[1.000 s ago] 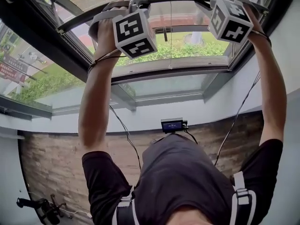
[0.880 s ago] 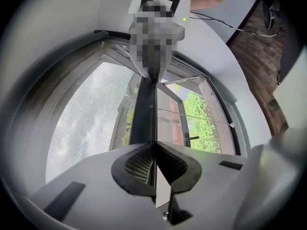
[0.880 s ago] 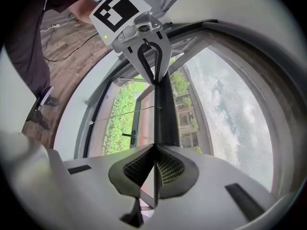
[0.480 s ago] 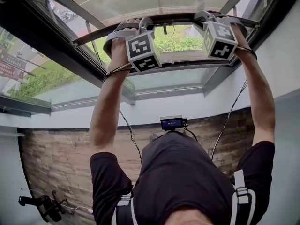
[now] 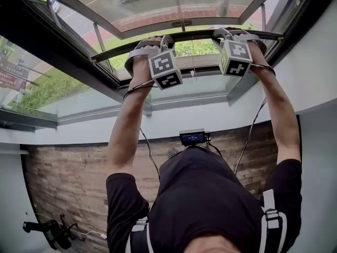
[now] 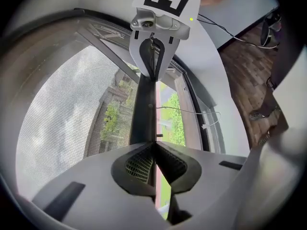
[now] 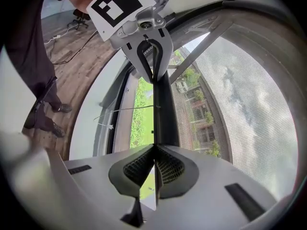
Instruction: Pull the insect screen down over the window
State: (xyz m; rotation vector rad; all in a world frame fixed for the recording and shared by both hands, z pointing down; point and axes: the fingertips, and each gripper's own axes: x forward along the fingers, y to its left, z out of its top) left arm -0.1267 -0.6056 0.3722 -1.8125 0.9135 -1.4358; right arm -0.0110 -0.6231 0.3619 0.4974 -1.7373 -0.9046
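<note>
While the dark-framed glass window point(image 5: 58, 46) filled the upper frame, a grey mesh insect screen point(image 5: 174, 4) covered its upper centre, dark bottom bar point(image 5: 195, 36) beneath; left gripper point(image 6: 154, 145) and right gripper point(image 7: 154, 147) each clamped that bar.

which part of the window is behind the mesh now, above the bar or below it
The part above the bar: the mesh ends at it and greys the view. Below the bar the grass shows clear, with no mesh.

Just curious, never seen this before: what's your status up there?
Left tongs, right tongs shut on pull bar. Insect screen partway down. Thin cord dangles below.
</note>
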